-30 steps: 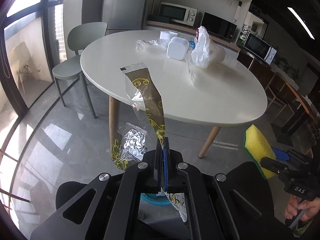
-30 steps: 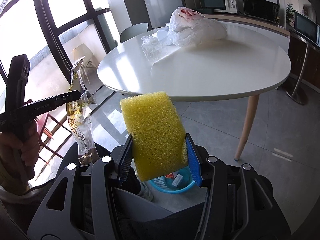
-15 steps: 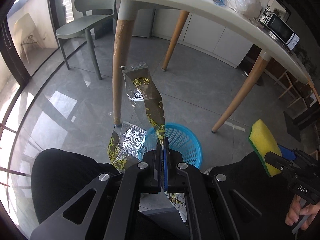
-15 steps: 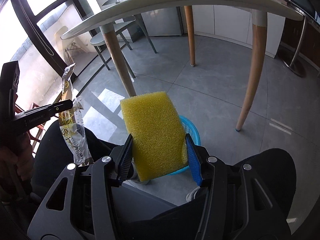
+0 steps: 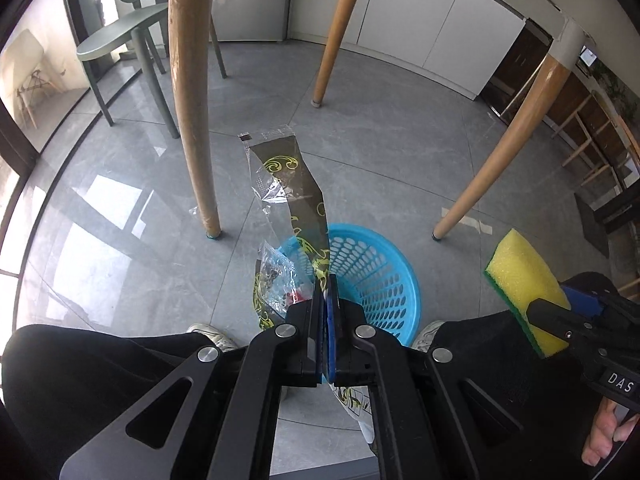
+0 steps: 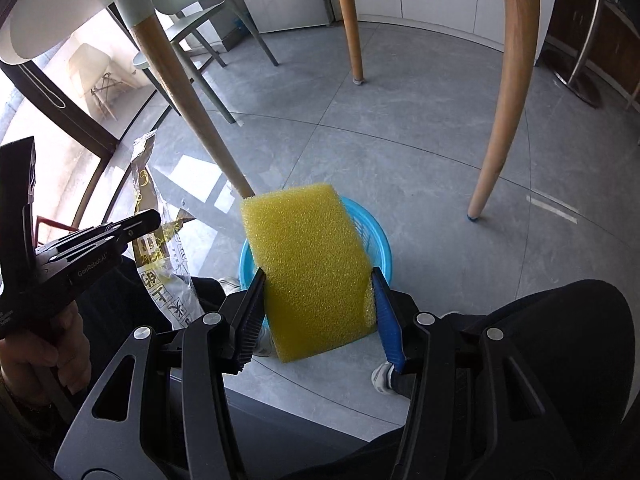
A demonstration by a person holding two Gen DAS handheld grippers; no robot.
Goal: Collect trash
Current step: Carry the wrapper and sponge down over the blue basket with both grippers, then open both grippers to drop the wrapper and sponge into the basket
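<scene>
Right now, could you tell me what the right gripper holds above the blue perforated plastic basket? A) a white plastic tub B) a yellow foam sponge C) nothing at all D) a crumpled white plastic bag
B: the right gripper is clamped on the yellow foam sponge, with the blue perforated plastic basket on the floor behind it.

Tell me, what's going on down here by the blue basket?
A person is collecting trash with a hand-held claw in each hand. The left claw is shut on a crinkly plastic wrapper; the right claw grips a yellow sponge. Both hang above the blue basket on the floor beside the table legs. Nothing is dropped yet.
</scene>
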